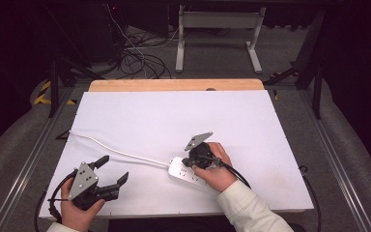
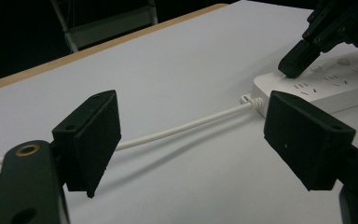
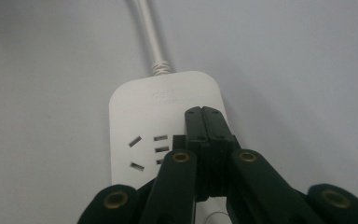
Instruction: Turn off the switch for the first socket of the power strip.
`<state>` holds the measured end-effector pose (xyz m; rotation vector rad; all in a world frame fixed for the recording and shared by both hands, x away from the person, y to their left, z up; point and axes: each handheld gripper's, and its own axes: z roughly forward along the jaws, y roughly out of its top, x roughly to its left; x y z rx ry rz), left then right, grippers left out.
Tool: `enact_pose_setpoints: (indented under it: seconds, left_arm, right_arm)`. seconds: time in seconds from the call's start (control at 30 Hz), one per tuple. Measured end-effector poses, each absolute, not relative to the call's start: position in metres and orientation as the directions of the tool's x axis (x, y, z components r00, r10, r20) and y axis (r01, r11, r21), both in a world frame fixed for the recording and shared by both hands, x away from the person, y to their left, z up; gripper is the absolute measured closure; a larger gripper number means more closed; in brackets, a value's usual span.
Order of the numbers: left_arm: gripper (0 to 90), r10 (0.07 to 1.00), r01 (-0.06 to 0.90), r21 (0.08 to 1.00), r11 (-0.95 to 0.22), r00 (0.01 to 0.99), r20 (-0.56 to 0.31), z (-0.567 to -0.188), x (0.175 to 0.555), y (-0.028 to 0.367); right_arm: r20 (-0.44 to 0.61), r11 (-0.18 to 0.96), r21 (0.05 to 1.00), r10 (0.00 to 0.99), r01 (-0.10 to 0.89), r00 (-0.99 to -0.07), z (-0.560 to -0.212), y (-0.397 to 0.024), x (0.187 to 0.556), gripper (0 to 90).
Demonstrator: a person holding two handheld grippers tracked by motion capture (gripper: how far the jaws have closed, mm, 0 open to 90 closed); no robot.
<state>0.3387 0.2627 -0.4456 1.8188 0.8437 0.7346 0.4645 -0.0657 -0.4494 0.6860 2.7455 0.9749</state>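
A white power strip (image 1: 186,172) lies on the white table top near the front, its white cord (image 1: 116,151) running off to the left edge. My right gripper (image 1: 189,162) is shut with nothing between its jaws, tips pressed down on the strip's top near the cord end (image 3: 204,114); in the left gripper view that gripper (image 2: 294,67) touches the strip (image 2: 335,88). My left gripper (image 1: 113,170) rests open at the front left, aimed toward the strip, its pads (image 2: 93,140) wide apart above the cord (image 2: 186,127) without touching it.
The white board (image 1: 174,121) covers a wooden table whose far edge (image 1: 174,85) shows. Beyond stand a white metal frame (image 1: 217,34) and tangled cables (image 1: 135,53) on the floor. Metal rails (image 1: 338,159) run along both sides.
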Motion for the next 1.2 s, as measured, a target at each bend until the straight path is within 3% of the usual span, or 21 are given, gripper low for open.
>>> enact_pose_setpoints:
  seconds: [0.5,0.57,0.8,1.2]
  left_arm:
    - [19.1,0.809,0.231,0.928,-0.292,0.578,0.110,-0.446,0.339,0.263]
    - [19.1,0.807,0.228,0.928,-0.297,0.579,0.116,-0.446,0.339,0.263]
    - [19.1,0.807,0.231,0.927,-0.295,0.579,0.112,-0.446,0.339,0.263]
    - [19.1,0.808,0.231,0.927,-0.295,0.578,0.113,-0.446,0.339,0.263]
  right_arm:
    - [0.015,0.683,0.628,0.468,0.373,-0.883,-0.450,-0.066,0.465,90.0]
    - [-0.028,0.688,0.634,0.477,0.353,-0.878,-0.445,-0.065,0.462,90.0]
    - [-0.022,0.639,0.700,0.464,0.318,-0.885,-0.425,-0.068,0.455,90.0]
    - [-0.020,0.626,0.720,0.452,0.301,-0.892,-0.417,-0.069,0.449,90.0]
